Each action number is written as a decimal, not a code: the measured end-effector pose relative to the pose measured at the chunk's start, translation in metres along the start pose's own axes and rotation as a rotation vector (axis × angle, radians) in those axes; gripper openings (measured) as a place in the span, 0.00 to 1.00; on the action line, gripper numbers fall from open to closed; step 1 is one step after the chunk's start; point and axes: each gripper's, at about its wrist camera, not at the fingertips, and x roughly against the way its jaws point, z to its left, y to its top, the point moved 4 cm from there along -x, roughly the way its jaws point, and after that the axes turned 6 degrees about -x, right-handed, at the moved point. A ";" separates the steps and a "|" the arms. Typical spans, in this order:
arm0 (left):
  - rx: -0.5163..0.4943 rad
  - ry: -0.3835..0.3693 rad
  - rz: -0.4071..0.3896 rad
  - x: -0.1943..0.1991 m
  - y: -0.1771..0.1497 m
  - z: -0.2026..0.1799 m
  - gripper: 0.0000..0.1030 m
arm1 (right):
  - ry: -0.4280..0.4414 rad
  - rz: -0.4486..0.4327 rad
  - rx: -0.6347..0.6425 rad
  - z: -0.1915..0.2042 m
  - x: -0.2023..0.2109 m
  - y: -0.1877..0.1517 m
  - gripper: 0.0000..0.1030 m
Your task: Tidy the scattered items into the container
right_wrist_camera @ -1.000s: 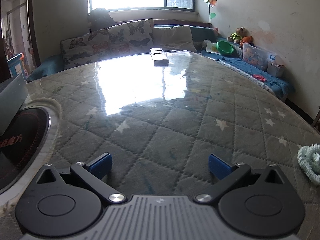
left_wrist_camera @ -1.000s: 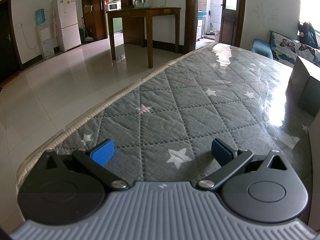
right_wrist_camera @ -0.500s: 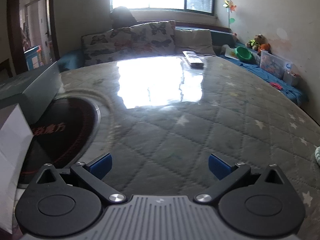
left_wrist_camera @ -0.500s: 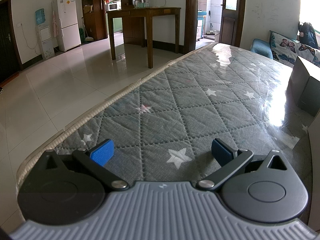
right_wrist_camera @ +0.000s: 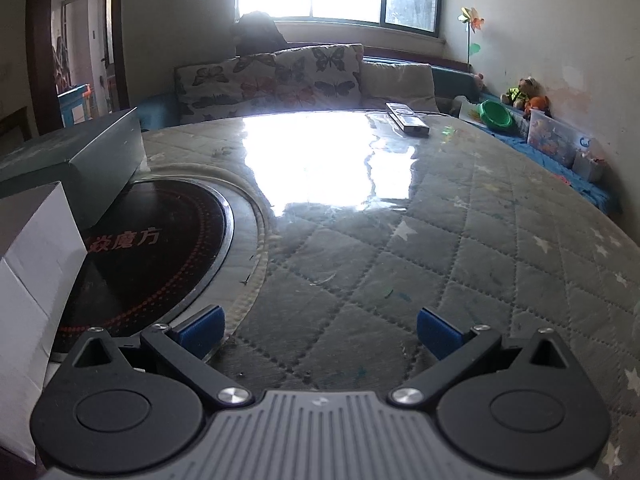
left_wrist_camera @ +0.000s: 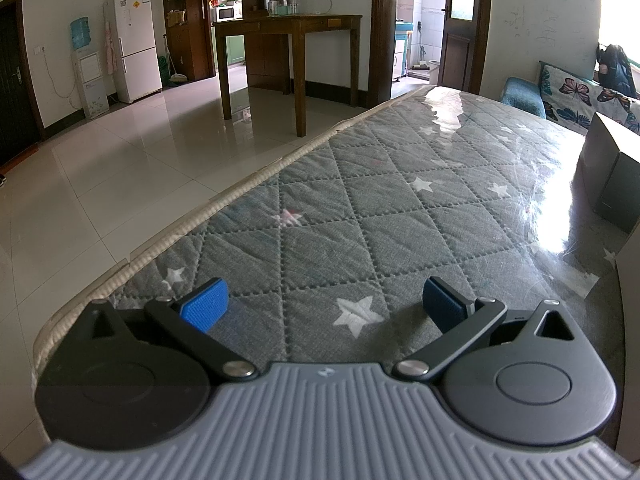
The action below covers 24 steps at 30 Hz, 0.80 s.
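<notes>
My left gripper (left_wrist_camera: pixel 326 306) stands open over the grey quilted star-print table cover (left_wrist_camera: pixel 384 208), nothing between its blue pads. My right gripper (right_wrist_camera: pixel 320 330) is open too, low over the same cover (right_wrist_camera: pixel 460 240). A white box (right_wrist_camera: pixel 32 280) stands at the left edge of the right wrist view, beside a black round cooktop (right_wrist_camera: pixel 148 248) set into the table. Behind it lies a dark green box (right_wrist_camera: pixel 88 156), which also shows in the left wrist view as a dark box (left_wrist_camera: pixel 608 172) at the right. A remote control (right_wrist_camera: pixel 407 118) lies at the far end of the table.
The table's left edge (left_wrist_camera: pixel 192 220) drops to a tiled floor (left_wrist_camera: pixel 100 168) with a wooden table (left_wrist_camera: pixel 288 52) beyond. Butterfly-print cushions (right_wrist_camera: pixel 272 76) line a bench under the window. Toys and a green bowl (right_wrist_camera: pixel 496 114) sit along the right wall.
The right gripper has swung left: the cooktop and the white box have come into view at the left, and the pale knitted item at the right edge has left it. The left gripper stays still.
</notes>
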 end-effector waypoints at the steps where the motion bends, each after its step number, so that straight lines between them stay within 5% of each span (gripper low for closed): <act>1: 0.000 0.000 0.000 0.000 0.000 0.000 1.00 | 0.004 0.004 -0.007 0.000 0.000 0.000 1.00; 24: 0.000 0.000 0.000 0.000 0.000 0.000 1.00 | 0.017 0.007 -0.028 -0.004 -0.002 -0.002 1.00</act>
